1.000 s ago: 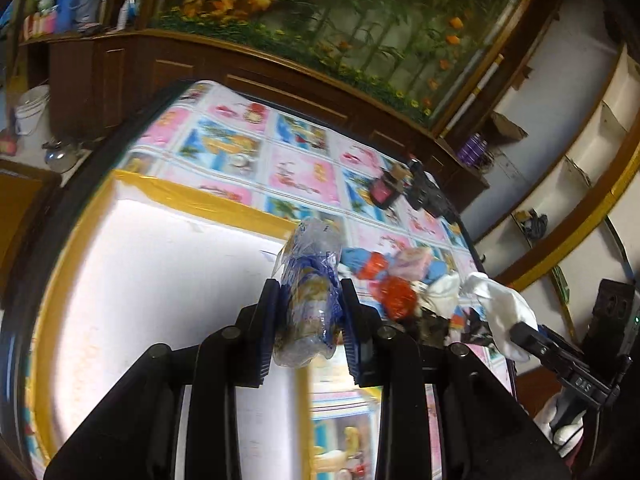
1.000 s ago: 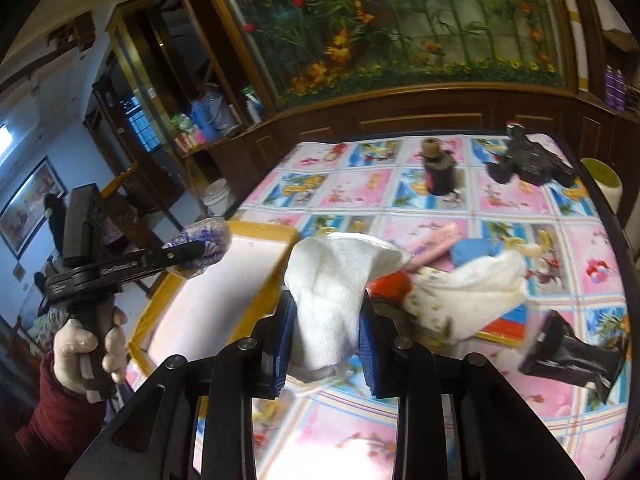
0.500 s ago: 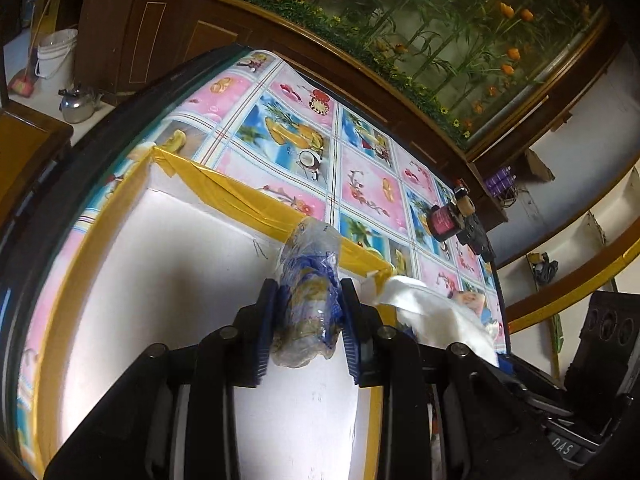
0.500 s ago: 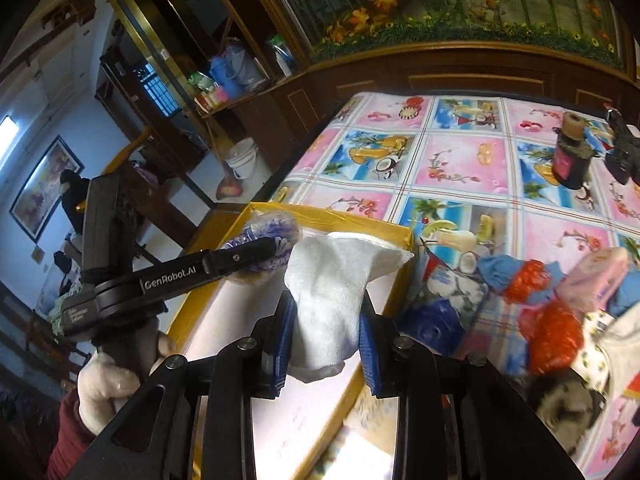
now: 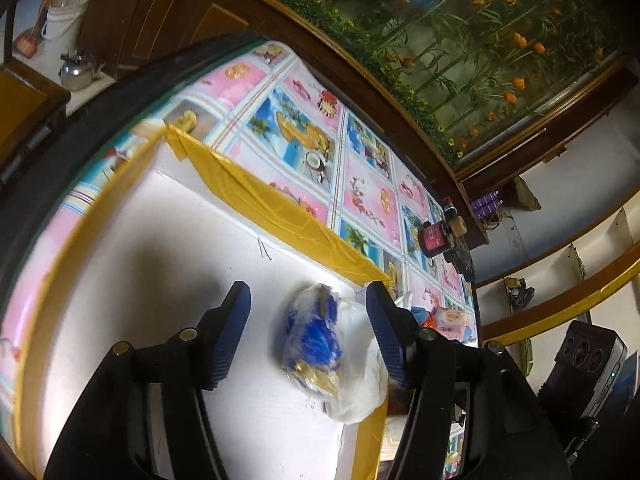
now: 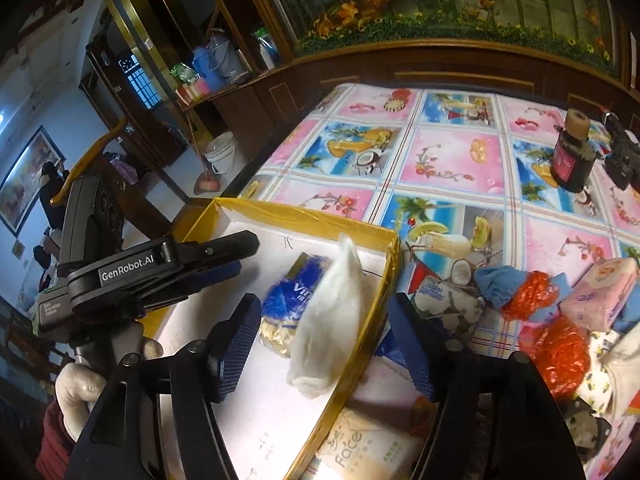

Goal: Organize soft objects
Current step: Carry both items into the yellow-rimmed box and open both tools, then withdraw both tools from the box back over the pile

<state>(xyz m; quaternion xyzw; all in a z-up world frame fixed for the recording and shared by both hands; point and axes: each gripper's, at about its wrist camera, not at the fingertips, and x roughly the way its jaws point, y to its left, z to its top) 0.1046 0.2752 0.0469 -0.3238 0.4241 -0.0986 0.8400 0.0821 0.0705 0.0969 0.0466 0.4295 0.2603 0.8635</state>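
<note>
A white box with a yellow taped rim (image 5: 280, 216) (image 6: 312, 216) sits on the patterned tablecloth. A blue and clear plastic packet (image 5: 312, 344) (image 6: 288, 296) lies on the box floor. My left gripper (image 5: 308, 316) (image 6: 224, 256) hangs over it, jaws opening, pads clear of the packet. A white cloth (image 6: 328, 312) (image 5: 360, 364), blurred, drops beside the packet against the box's right wall. My right gripper (image 6: 324, 324) is over it, jaws opening, and its pads do not touch the cloth.
Right of the box lie several soft things: a blue cloth (image 6: 500, 284), orange mesh bundles (image 6: 560, 352) and a pink tissue pack (image 6: 600, 292). A dark bottle (image 6: 572, 160) stands further back. A beige tissue pack (image 6: 360, 448) lies near the front. A gloved hand (image 6: 80, 392) holds the left gripper.
Both grippers came in over the white box and sank a little. Their jaws opened; the packet and the white cloth left the pads and dropped into the box.
</note>
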